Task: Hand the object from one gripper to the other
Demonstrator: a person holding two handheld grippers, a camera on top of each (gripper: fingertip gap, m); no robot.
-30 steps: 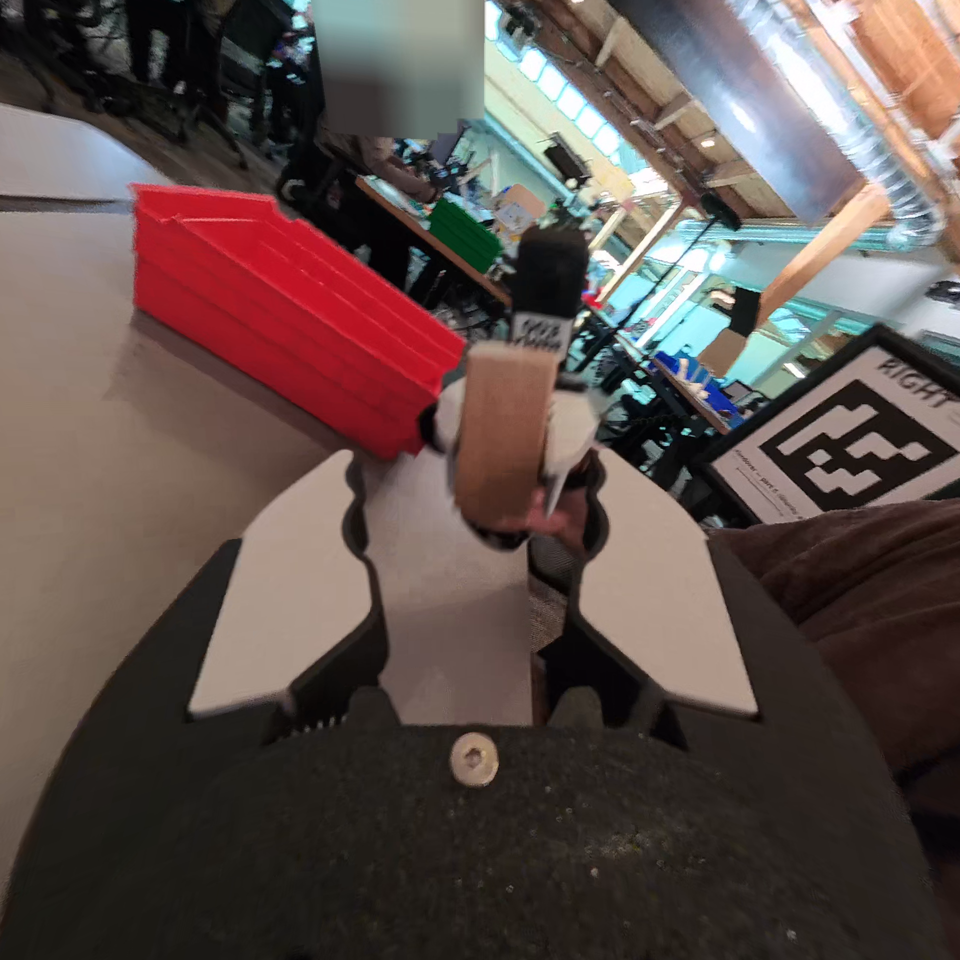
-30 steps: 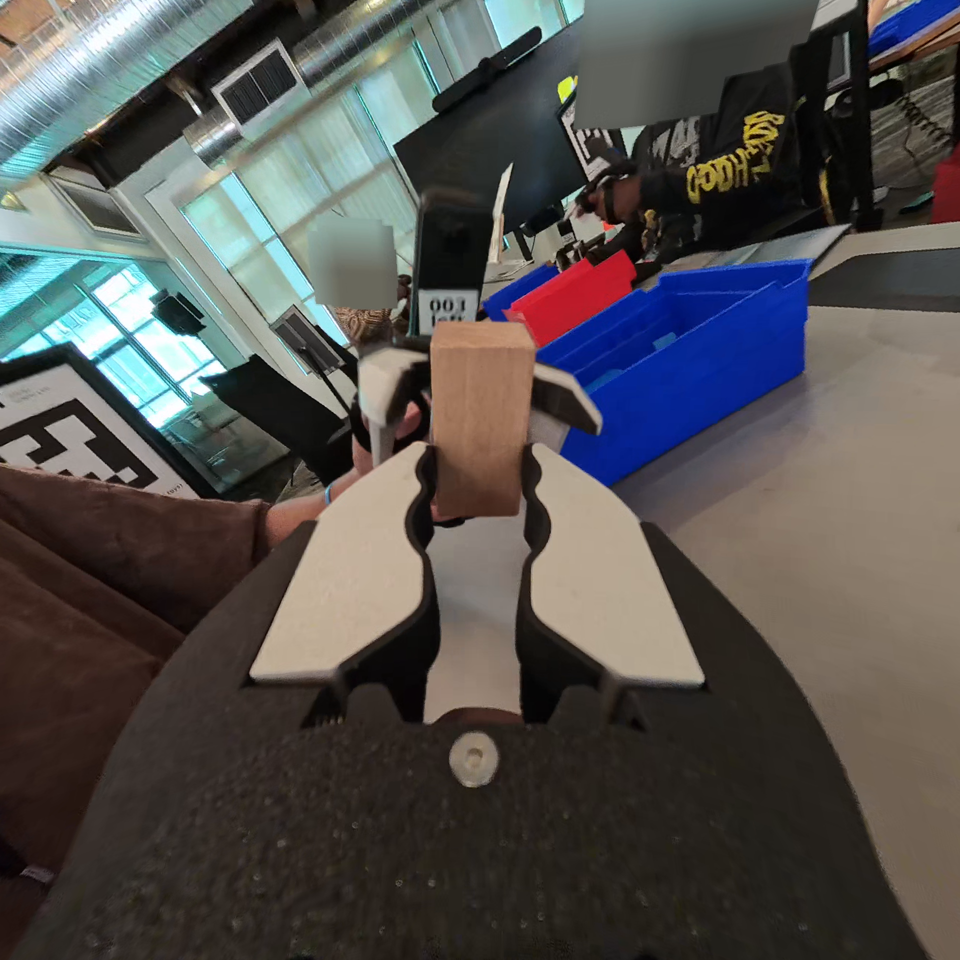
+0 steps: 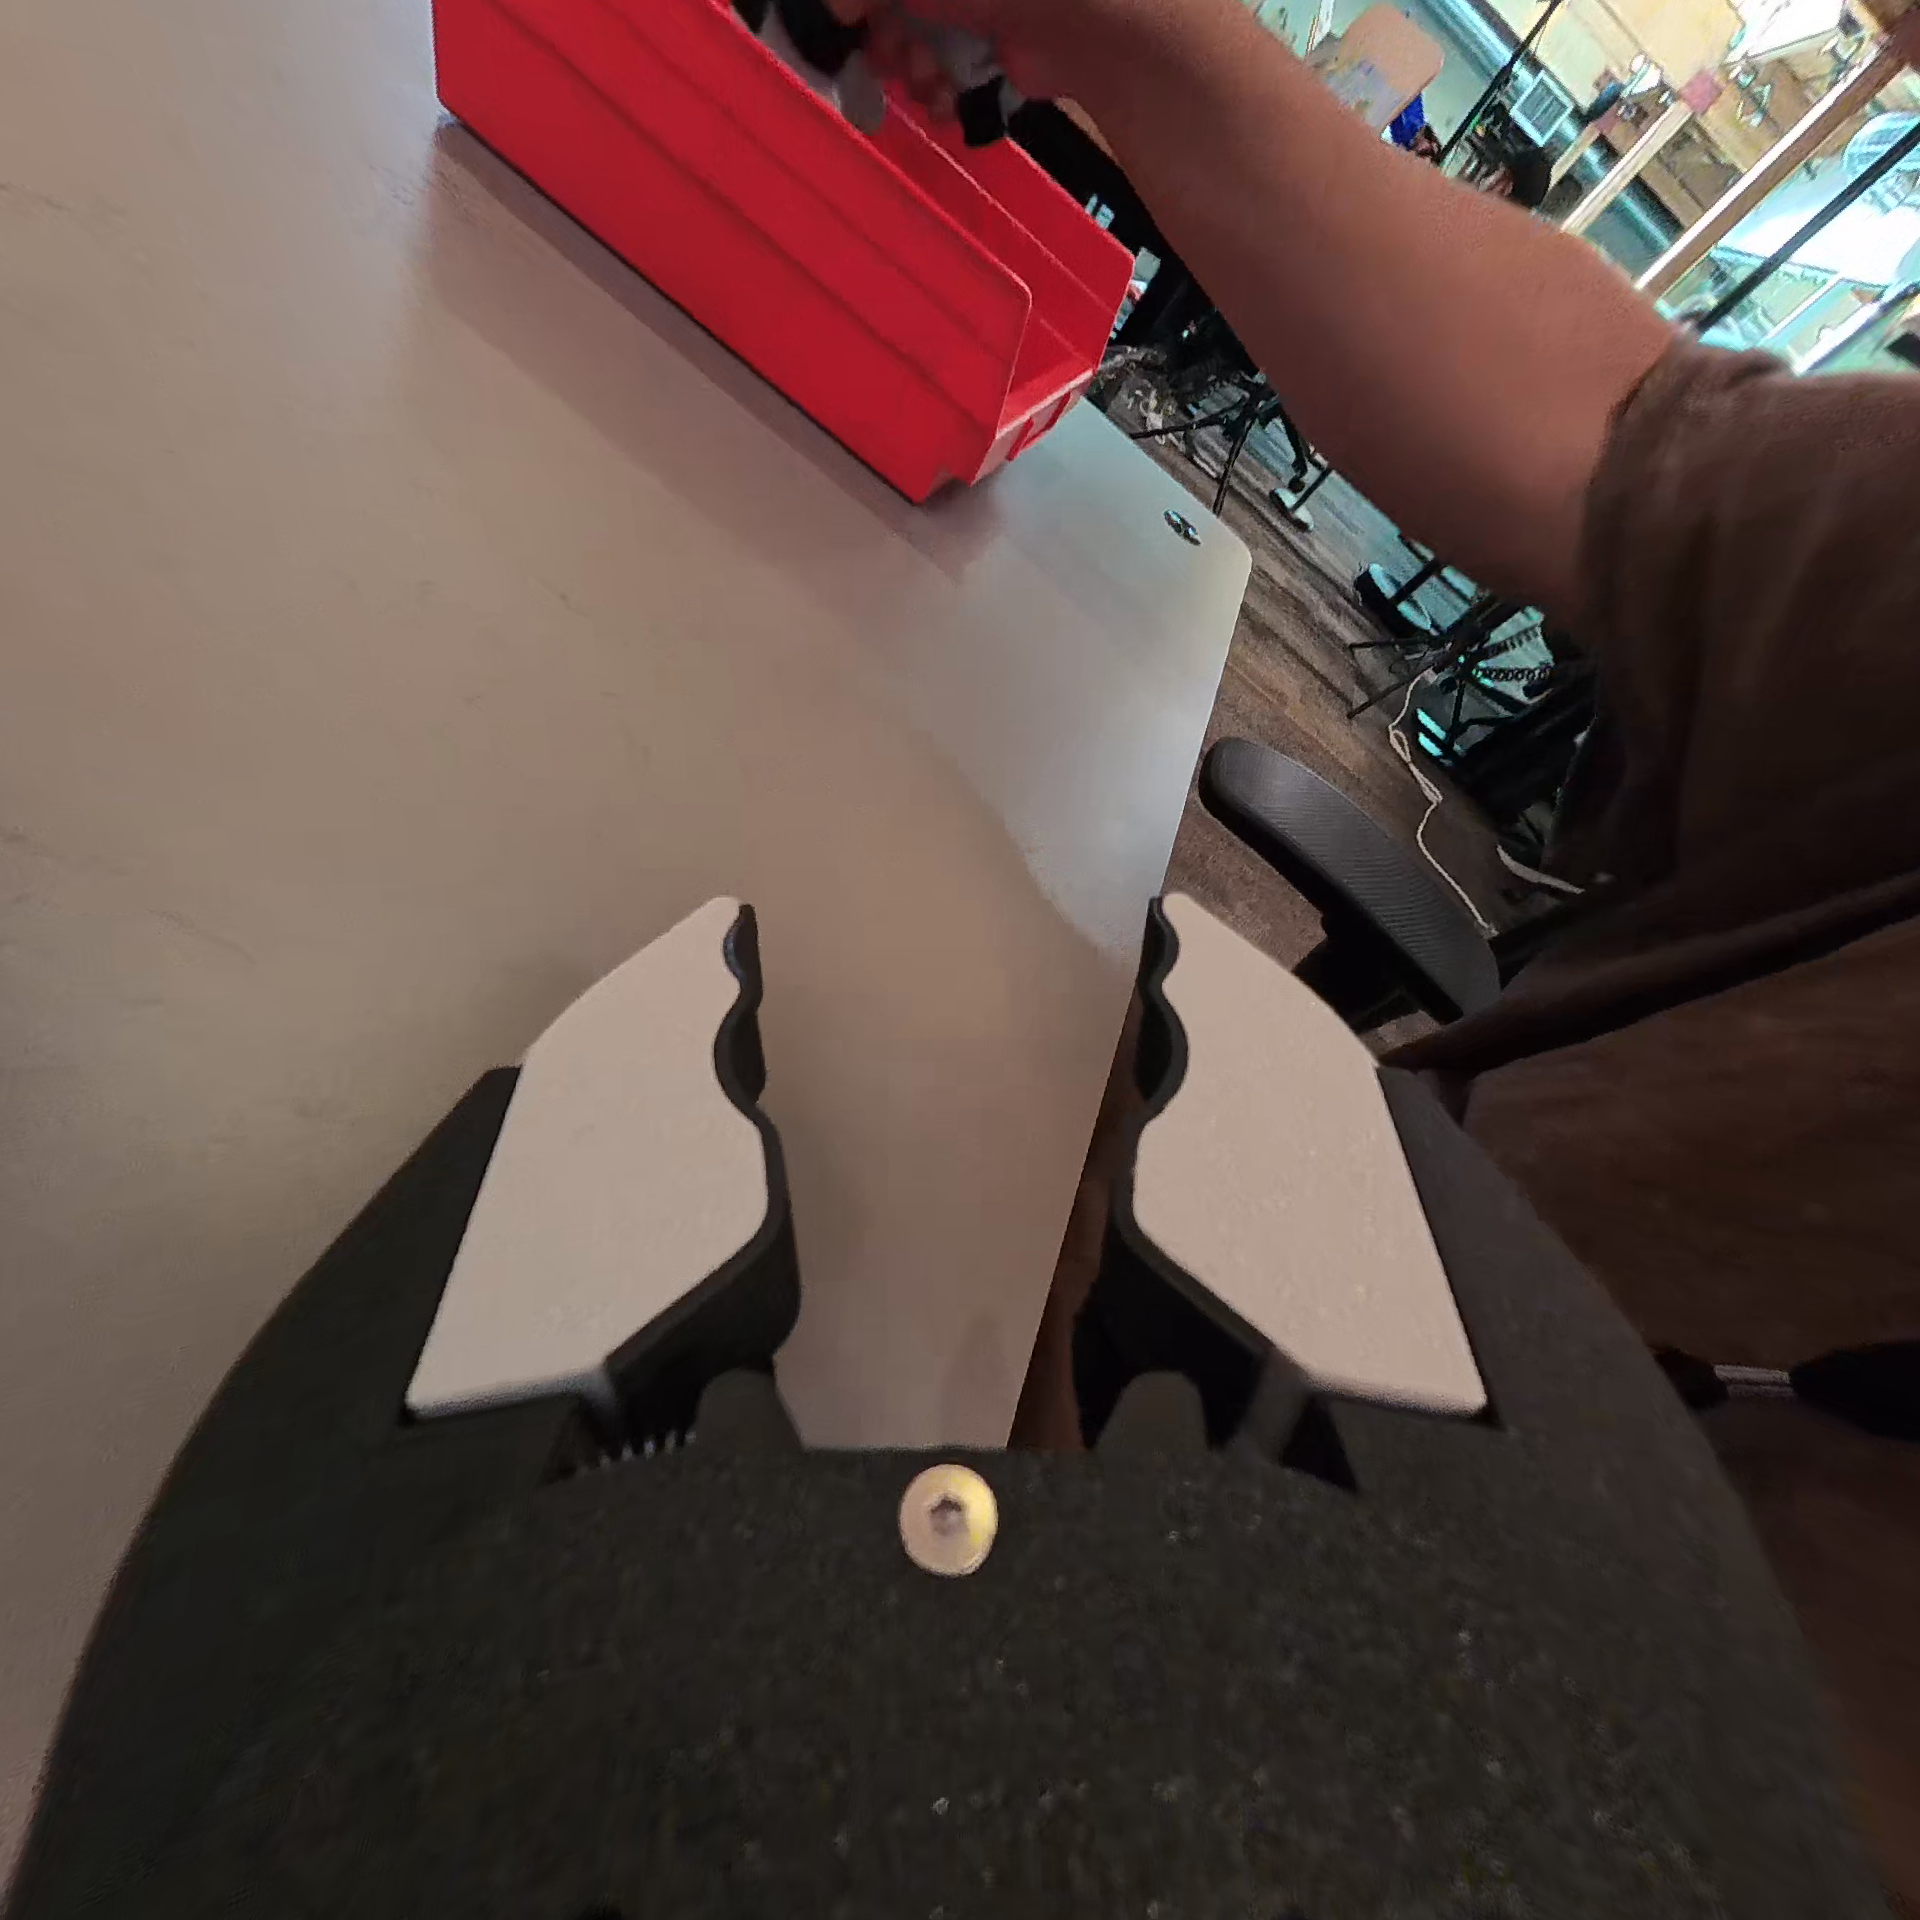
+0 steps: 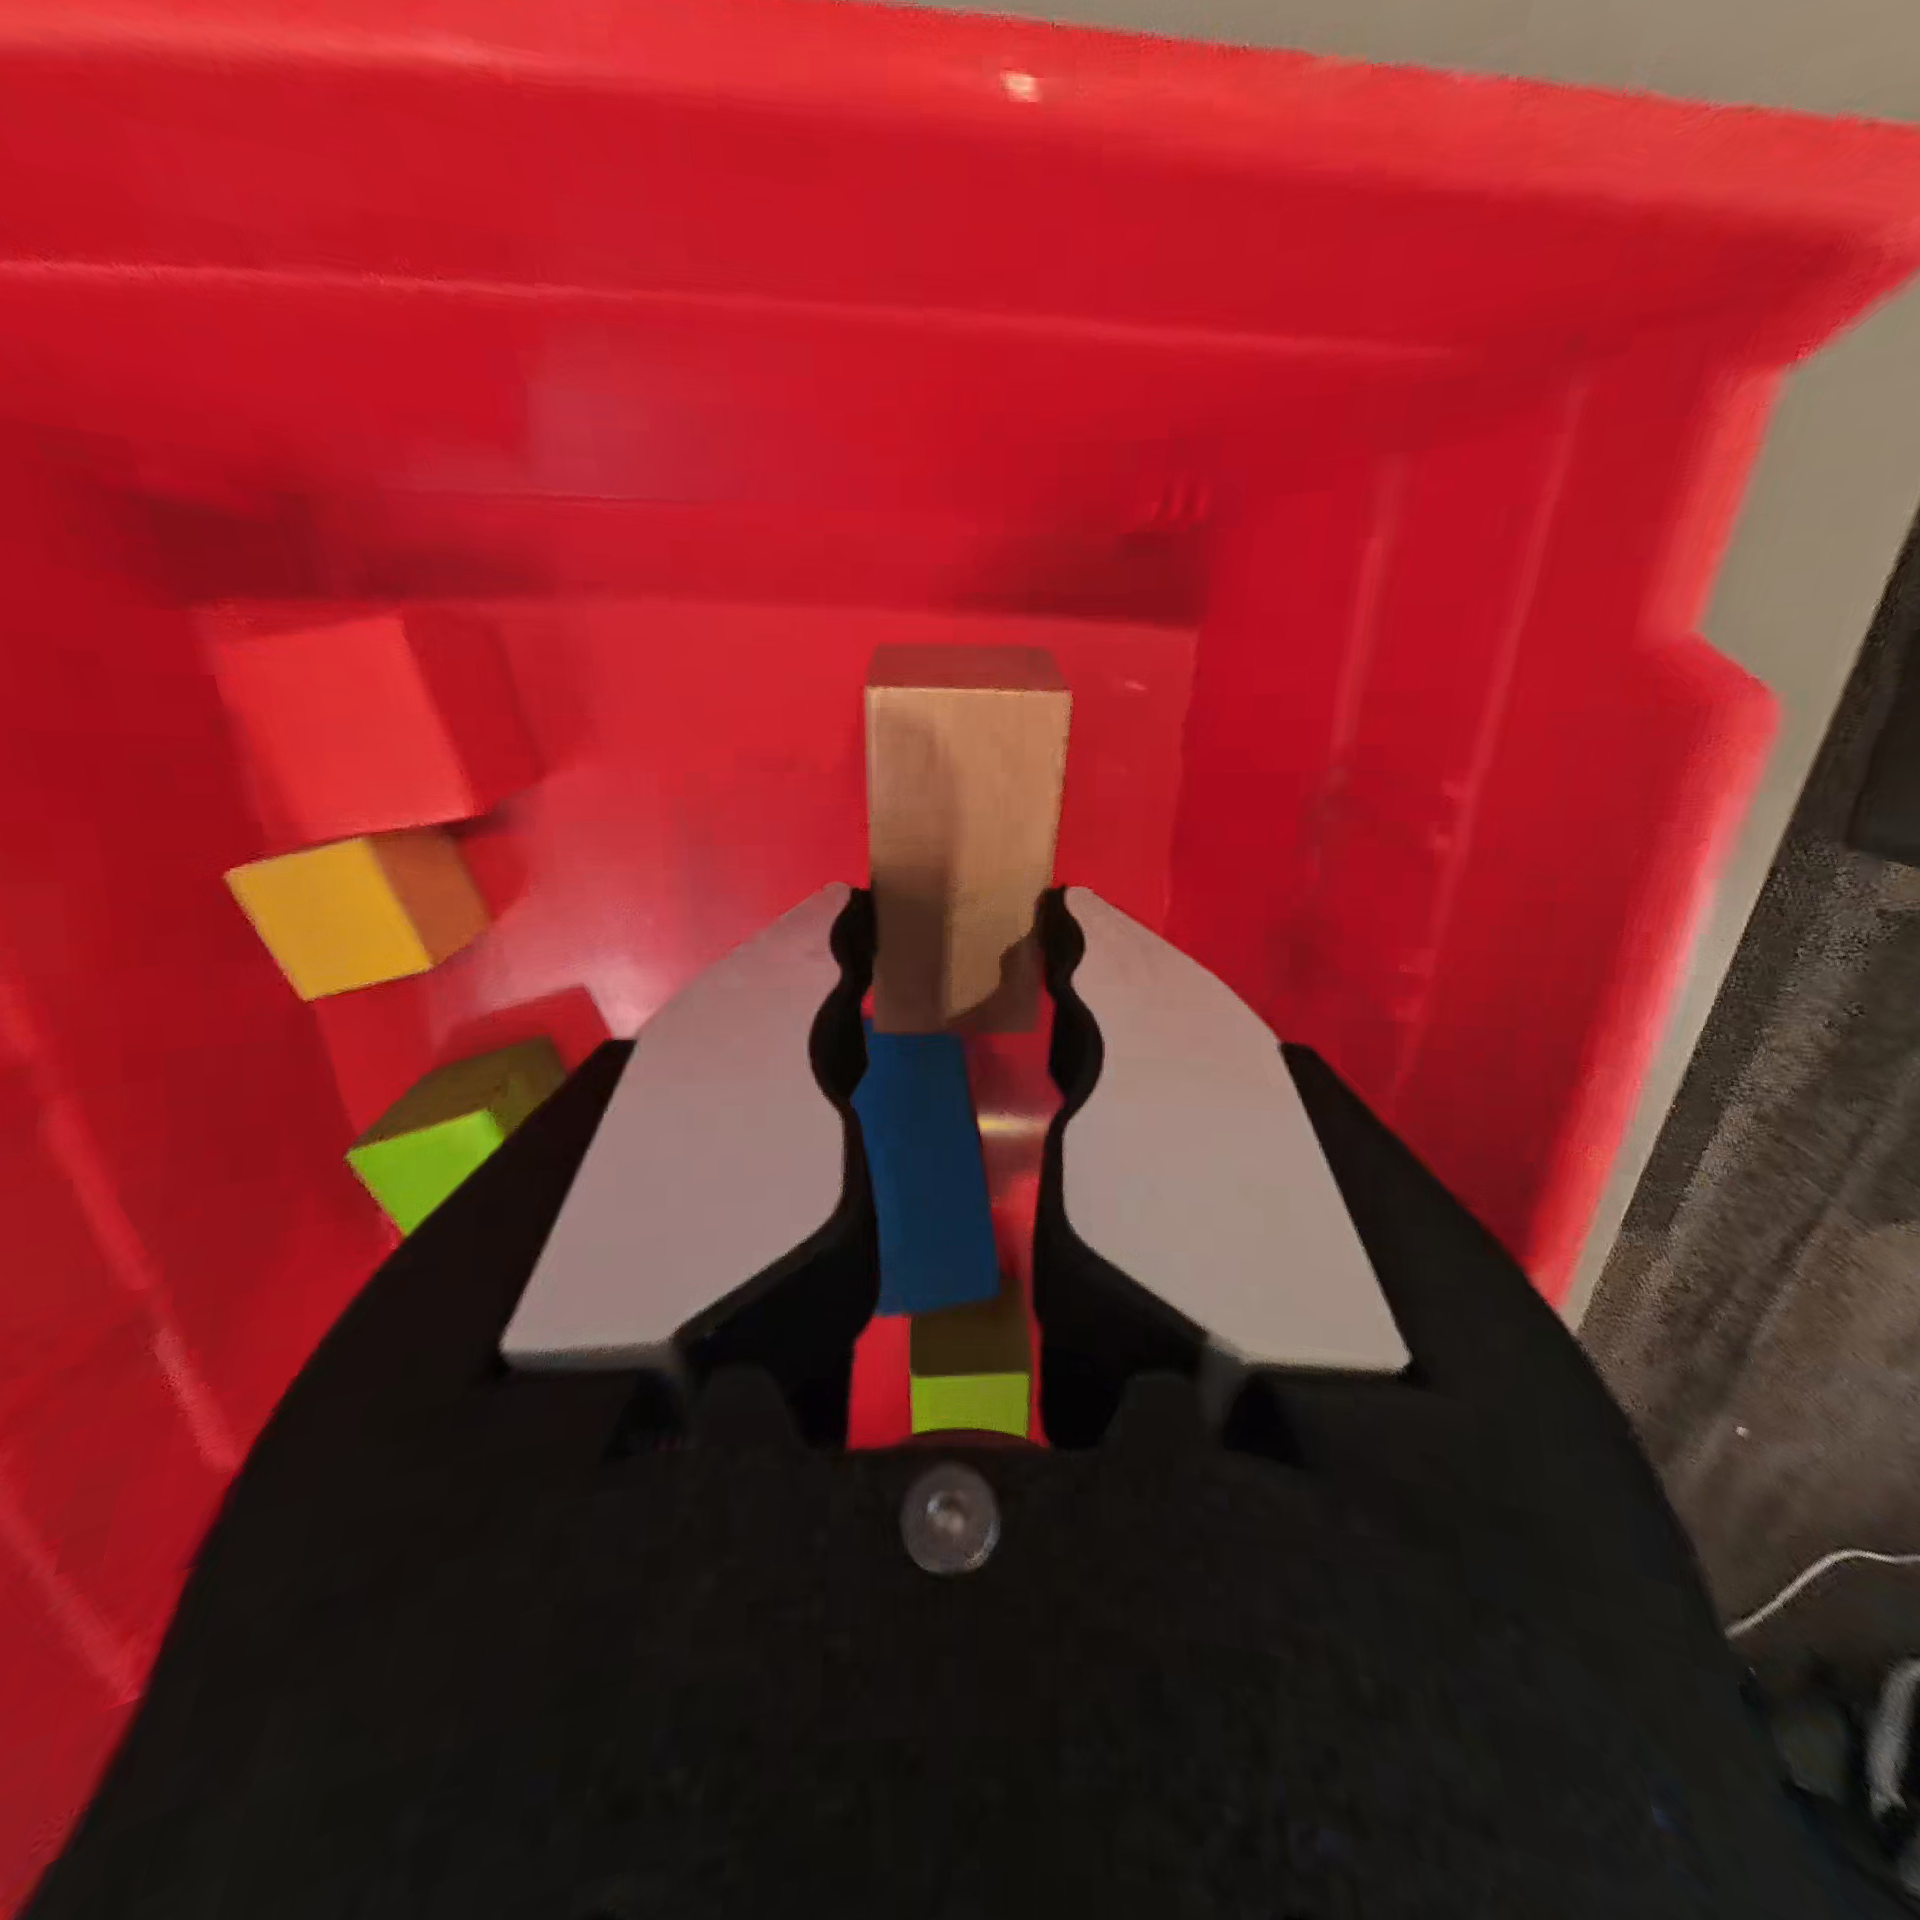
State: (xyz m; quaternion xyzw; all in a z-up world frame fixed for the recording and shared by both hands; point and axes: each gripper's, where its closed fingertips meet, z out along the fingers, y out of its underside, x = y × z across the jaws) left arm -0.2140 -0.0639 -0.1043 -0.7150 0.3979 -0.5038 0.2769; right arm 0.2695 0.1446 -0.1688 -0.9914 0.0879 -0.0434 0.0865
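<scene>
Your right tool (image 4: 954, 914) pinches a plain wooden block (image 4: 966, 821) at its lower end, the block pointing down into the red bin (image 4: 935, 312). Under it lie loose blocks — a blue one (image 4: 925, 1164) directly behind the fingers, a green one (image 4: 447, 1132), a yellow one (image 4: 353, 914) and a red one (image 4: 353, 717) off to the left. Your left tool (image 3: 945, 925) is spread wide with nothing between its fingers, low over the grey table (image 3: 416, 675) — well apart from the bin, where your forearm (image 3: 1351, 239) reaches in.
</scene>
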